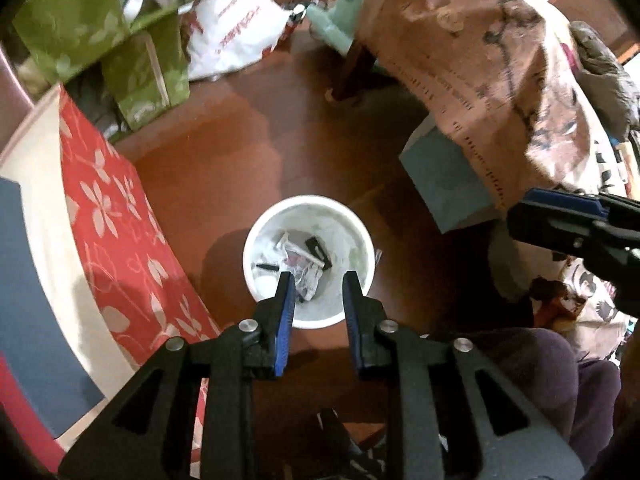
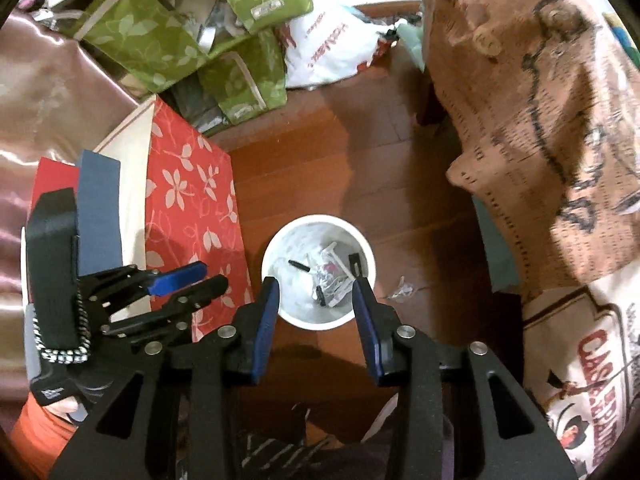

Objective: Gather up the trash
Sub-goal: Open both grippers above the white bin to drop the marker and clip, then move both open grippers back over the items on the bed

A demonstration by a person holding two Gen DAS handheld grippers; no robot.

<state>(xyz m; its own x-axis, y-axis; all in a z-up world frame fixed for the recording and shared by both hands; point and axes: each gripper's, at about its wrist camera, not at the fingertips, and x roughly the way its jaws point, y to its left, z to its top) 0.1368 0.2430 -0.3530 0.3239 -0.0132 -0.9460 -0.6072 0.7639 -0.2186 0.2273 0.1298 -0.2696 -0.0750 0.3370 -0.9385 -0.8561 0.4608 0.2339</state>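
Observation:
A white round bin (image 1: 362, 236) stands on the brown wood floor, holding crumpled clear wrappers (image 1: 304, 276) and small black pieces. It also shows in the right wrist view (image 2: 368, 256), with wrappers (image 2: 330, 280) inside. My left gripper (image 1: 319, 280) hangs open and empty above the bin's near rim. My right gripper (image 2: 316, 286) hangs open and empty above the same bin. The right gripper shows at the right edge of the left wrist view (image 1: 568, 224); the left gripper shows at the left of the right wrist view (image 2: 192, 278). A small scrap (image 2: 402, 288) lies on the floor right of the bin.
A red floral box (image 1: 120, 224) with a blue lid stands left of the bin. Green leaf-print bags (image 1: 100, 20) and a white plastic bag (image 1: 236, 24) lie behind. A patterned tan cloth (image 1: 480, 60) drapes over furniture at right, above a grey block (image 1: 444, 180).

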